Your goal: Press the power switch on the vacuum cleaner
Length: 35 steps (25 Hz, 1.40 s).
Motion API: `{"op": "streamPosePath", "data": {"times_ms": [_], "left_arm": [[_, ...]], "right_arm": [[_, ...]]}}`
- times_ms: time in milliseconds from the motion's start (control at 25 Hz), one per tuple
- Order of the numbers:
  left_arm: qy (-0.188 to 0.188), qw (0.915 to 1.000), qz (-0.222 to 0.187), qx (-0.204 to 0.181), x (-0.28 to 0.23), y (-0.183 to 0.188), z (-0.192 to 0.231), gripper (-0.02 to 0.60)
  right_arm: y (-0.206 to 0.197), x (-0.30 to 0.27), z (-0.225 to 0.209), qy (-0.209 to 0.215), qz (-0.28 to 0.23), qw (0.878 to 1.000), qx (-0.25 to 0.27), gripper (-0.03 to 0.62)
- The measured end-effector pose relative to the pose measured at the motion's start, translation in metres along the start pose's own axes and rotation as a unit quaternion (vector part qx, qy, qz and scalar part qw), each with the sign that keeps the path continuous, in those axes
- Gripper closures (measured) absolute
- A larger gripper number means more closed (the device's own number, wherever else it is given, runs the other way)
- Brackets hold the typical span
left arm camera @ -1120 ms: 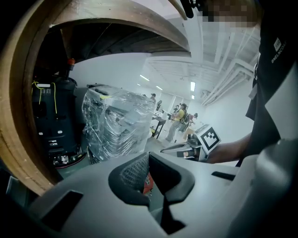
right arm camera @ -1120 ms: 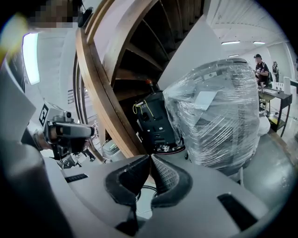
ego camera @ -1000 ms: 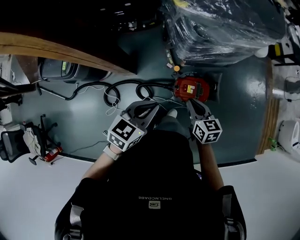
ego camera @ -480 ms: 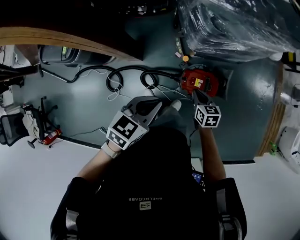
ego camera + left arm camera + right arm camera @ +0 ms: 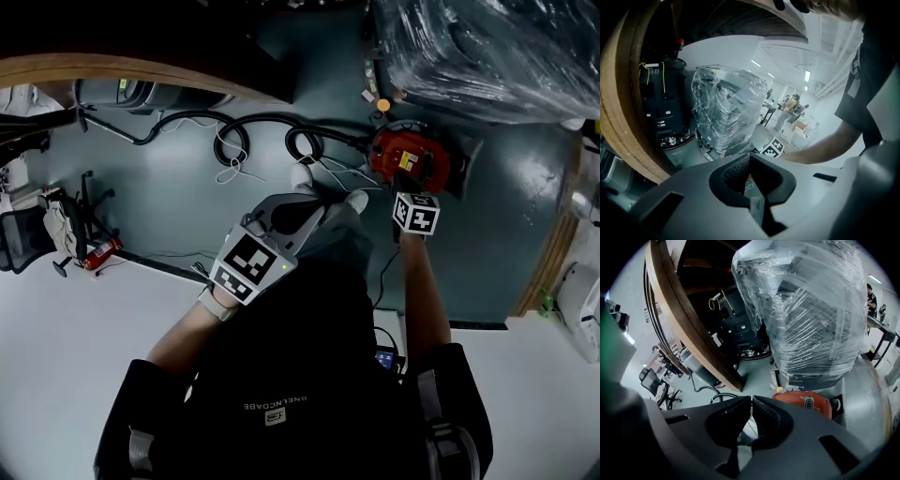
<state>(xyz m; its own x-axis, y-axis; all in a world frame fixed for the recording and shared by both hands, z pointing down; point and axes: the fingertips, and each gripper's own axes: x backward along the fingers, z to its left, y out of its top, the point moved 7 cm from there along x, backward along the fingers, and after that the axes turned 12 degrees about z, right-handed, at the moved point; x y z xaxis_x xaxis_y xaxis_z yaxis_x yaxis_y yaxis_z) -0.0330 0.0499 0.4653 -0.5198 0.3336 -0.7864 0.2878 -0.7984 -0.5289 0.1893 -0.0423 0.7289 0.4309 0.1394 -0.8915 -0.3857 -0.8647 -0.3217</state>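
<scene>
The red vacuum cleaner (image 5: 410, 159) lies on the grey-green floor, its black hose (image 5: 281, 127) coiling away to the left. In the right gripper view the red vacuum cleaner (image 5: 806, 402) shows just beyond the jaws, a small dark panel on its top. My right gripper (image 5: 406, 185) reaches out at arm's length over the vacuum's near edge; its jaws are shut with nothing between them (image 5: 751, 400). Whether it touches the vacuum I cannot tell. My left gripper (image 5: 317, 201) hangs close to my body, left of the vacuum, shut and empty (image 5: 750, 157).
A large load wrapped in clear film (image 5: 478, 56) stands right behind the vacuum. A curved wooden counter edge (image 5: 141, 73) runs across the upper left. Thin white cables (image 5: 234, 169) lie on the floor near the hose. An office chair (image 5: 28, 246) stands at far left.
My right gripper has stretched forward from beside my body until it is over the vacuum's near edge. The left gripper has stayed in place, jaws shut throughout.
</scene>
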Motion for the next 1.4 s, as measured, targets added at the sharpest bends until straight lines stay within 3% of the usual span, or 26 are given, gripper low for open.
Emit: {"op": "streamPosePath", "data": {"times_ms": [320,760,1400], "left_arm": [[0.003,0.9992,0.024,0.030,-0.021,-0.029,0.016,0.566],[-0.002,0.9978,0.050,0.044,-0.063,-0.051,0.032,0.566],[-0.025,0.9936,0.083,0.073,-0.101,-0.082,0.033,0.566]], "right_arm": [[-0.010,-0.067,-0.034,-0.032,0.033,0.998,-0.031,0.560],[-0.030,-0.142,-0.070,-0.060,0.074,0.994,-0.046,0.562],[-0.045,-0.195,-0.094,-0.076,0.091,0.991,-0.065,0.562]]}}
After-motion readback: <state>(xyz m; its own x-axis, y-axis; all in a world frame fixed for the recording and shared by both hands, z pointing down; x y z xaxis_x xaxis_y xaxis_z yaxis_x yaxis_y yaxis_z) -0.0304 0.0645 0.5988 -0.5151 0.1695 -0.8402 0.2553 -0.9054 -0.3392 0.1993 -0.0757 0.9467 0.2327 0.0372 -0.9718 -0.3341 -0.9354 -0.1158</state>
